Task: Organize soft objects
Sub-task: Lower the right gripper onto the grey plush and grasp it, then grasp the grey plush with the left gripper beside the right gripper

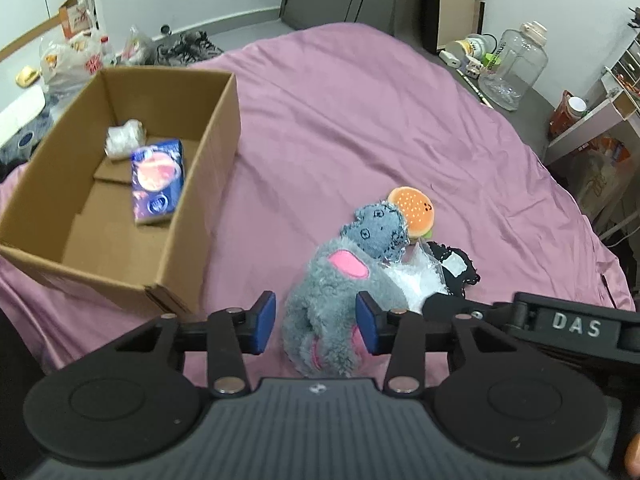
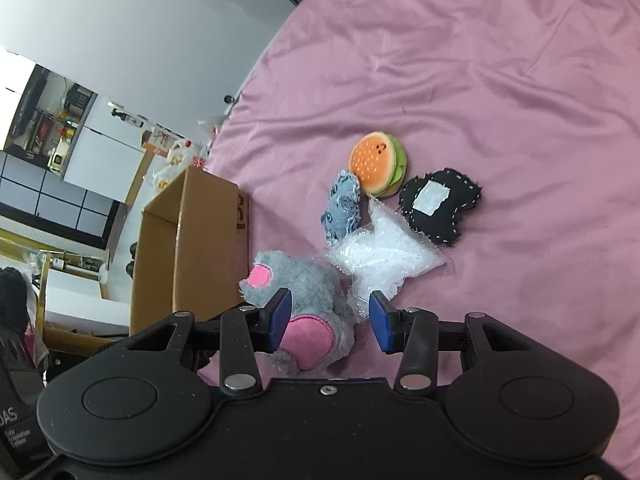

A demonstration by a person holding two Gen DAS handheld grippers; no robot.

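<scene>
Pink bedding (image 1: 360, 120) is spread under everything. Nearest, at six o'clock in both views, a grey plush toy (image 1: 324, 312) is straddled by the left gripper (image 1: 316, 322) and the right gripper (image 2: 329, 322); both are spread, neither pinching. Should both close together, the fluffy, pink-eared toy could be tugged apart or dropped. Just beyond are a clear bag (image 2: 384, 256), a blue cloth (image 2: 342, 208), a burger toy (image 2: 378, 168) and a black patch (image 2: 438, 206). At ten o'clock in the left view stands the cardboard box (image 1: 192, 184).
</scene>
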